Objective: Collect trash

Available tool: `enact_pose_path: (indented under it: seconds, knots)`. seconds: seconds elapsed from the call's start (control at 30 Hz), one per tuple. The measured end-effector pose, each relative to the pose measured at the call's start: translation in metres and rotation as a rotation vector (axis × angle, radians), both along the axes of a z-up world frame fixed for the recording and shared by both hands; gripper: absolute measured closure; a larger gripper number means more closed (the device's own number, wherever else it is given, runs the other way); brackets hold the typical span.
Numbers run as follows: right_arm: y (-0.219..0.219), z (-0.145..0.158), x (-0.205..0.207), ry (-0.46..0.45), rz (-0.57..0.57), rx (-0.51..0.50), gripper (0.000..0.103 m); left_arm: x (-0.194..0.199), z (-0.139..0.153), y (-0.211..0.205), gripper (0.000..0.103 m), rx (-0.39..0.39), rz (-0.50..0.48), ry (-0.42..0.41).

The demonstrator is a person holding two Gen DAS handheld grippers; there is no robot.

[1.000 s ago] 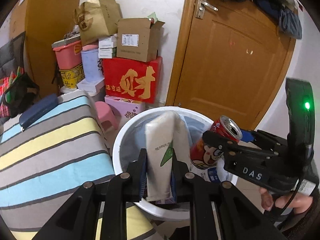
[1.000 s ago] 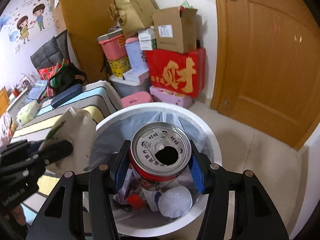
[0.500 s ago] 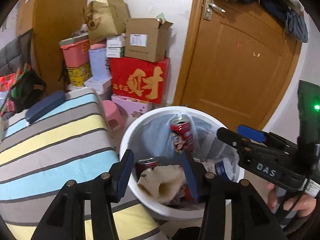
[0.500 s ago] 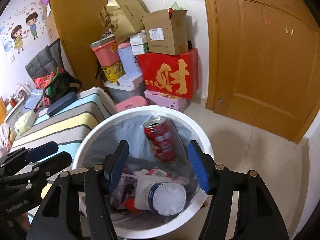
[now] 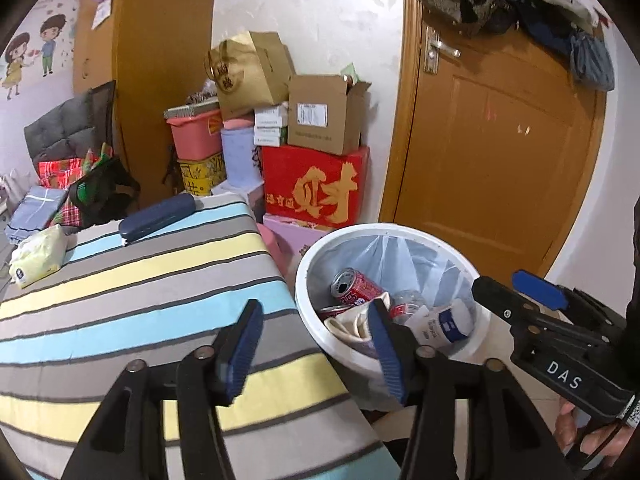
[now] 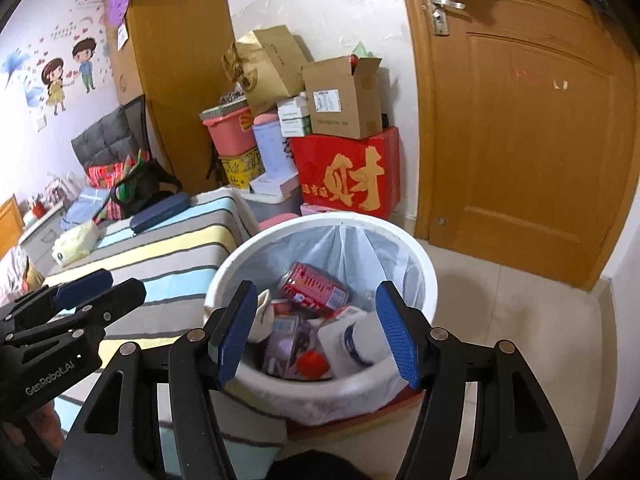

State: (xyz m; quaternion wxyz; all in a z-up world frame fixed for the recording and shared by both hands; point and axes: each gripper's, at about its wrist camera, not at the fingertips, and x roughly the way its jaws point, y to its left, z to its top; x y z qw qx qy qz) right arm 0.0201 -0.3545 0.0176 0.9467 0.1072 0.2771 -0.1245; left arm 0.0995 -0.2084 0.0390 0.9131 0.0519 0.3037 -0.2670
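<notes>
A white trash bin [image 5: 478, 330] with a clear liner stands on the floor beside the bed; it also shows in the right wrist view [image 6: 424, 264]. Inside lie a red can [image 5: 356, 286] [image 6: 314, 290], a cream paper bag [image 5: 354, 324] [image 6: 264, 314], a white bottle [image 5: 442, 322] [image 6: 352, 338] and other trash. My left gripper [image 5: 316, 350] is open and empty, above the bed edge next to the bin. My right gripper [image 6: 316, 332] is open and empty above the bin. Each gripper shows in the other's view, the right one [image 5: 516, 292] and the left one [image 6: 100, 288].
A striped bed [image 5: 140, 280] lies left of the bin, with a dark blue case [image 5: 156, 218] and a tissue pack [image 5: 38, 254] on it. Stacked boxes with a red one [image 5: 316, 188] stand behind the bin. A wooden door [image 5: 492, 152] is at right.
Both grippers opened: the paper bag and the red can dropped into the bin. Both grippers have since pulled back and up from the bin.
</notes>
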Motion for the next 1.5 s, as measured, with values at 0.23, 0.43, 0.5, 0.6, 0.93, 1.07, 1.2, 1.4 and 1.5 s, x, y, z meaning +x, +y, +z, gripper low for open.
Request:
enact_pose_path:
  seconds: [0.23, 0.43, 0.5, 0.6, 0.93, 1.07, 1.2, 1.4, 1.5]
  knots:
    - [0.016, -0.002, -0.021, -0.027, -0.032, -0.016, 0.04, -0.03, 0.002, 0.021, 0.037, -0.016, 0.034, -0.039]
    - [0.028, -0.003, -0.029, -0.041, -0.043, -0.048, 0.04, -0.046, -0.001, 0.027, 0.037, 0.02, 0.052, -0.074]
    - [0.029, -0.003, -0.031, -0.048, -0.044, -0.042, 0.04, -0.047, -0.003, 0.03, 0.037, 0.019, 0.054, -0.067]
    - [0.031, -0.004, -0.031, -0.047, -0.046, -0.042, 0.04, -0.049, -0.004, 0.032, 0.037, 0.022, 0.063, -0.069]
    - [0.038, -0.004, -0.036, -0.059, -0.045, -0.049, 0.04, -0.052, -0.003, 0.033, 0.037, 0.018, 0.064, -0.073]
    - [0.038, -0.004, -0.036, -0.061, -0.043, -0.05, 0.04, -0.051, -0.003, 0.032, 0.037, 0.017, 0.061, -0.074]
    - [0.038, -0.004, -0.037, -0.063, -0.042, -0.049, 0.04, -0.052, -0.003, 0.032, 0.037, 0.014, 0.06, -0.074]
    - [0.038, -0.004, -0.037, -0.065, -0.041, -0.048, 0.04, -0.052, -0.003, 0.032, 0.037, 0.015, 0.058, -0.073]
    - [0.037, -0.004, -0.038, -0.064, -0.04, -0.046, 0.04, -0.053, -0.004, 0.031, 0.037, 0.015, 0.056, -0.072]
